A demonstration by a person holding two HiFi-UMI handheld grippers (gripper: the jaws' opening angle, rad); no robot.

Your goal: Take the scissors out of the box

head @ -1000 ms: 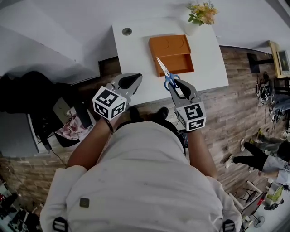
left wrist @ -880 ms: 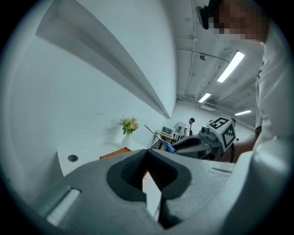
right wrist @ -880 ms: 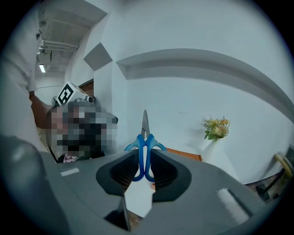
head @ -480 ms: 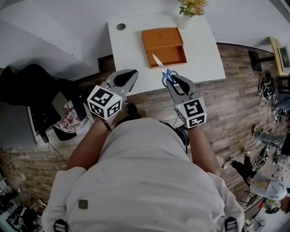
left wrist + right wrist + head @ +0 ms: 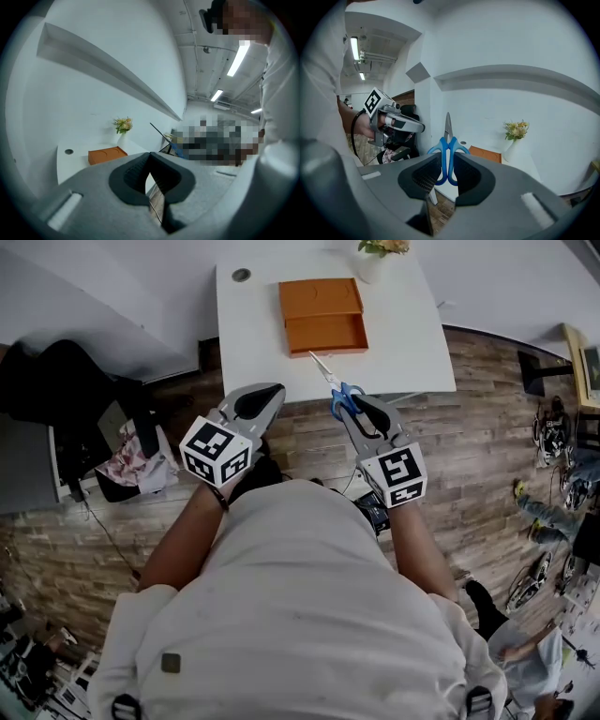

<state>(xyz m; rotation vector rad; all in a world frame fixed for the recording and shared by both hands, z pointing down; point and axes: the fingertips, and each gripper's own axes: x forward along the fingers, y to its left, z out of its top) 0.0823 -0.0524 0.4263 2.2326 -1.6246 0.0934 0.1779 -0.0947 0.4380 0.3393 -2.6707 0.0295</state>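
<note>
Blue-handled scissors (image 5: 337, 390) sit in my right gripper (image 5: 349, 405), which is shut on the handles with the closed blades pointing towards the table. In the right gripper view the scissors (image 5: 447, 140) stand upright between the pads of the right gripper (image 5: 449, 161). The orange box (image 5: 323, 315) lies open on the white table (image 5: 408, 343), well ahead of both grippers. My left gripper (image 5: 270, 395) hovers over the floor short of the table edge, shut and holding nothing. The left gripper view shows its jaws (image 5: 149, 157) meeting, with the box (image 5: 107, 154) far off.
A vase of flowers (image 5: 377, 251) stands at the table's far edge, and a round cable hole (image 5: 241, 275) is at its far left. Black clutter and a cloth (image 5: 122, 465) lie on the wooden floor at left. A person (image 5: 539, 512) is at the right.
Both grippers have drawn back from the table, the right one carrying the scissors. The table and box now lie farther up the head view, and the grippers hang over the floor.
</note>
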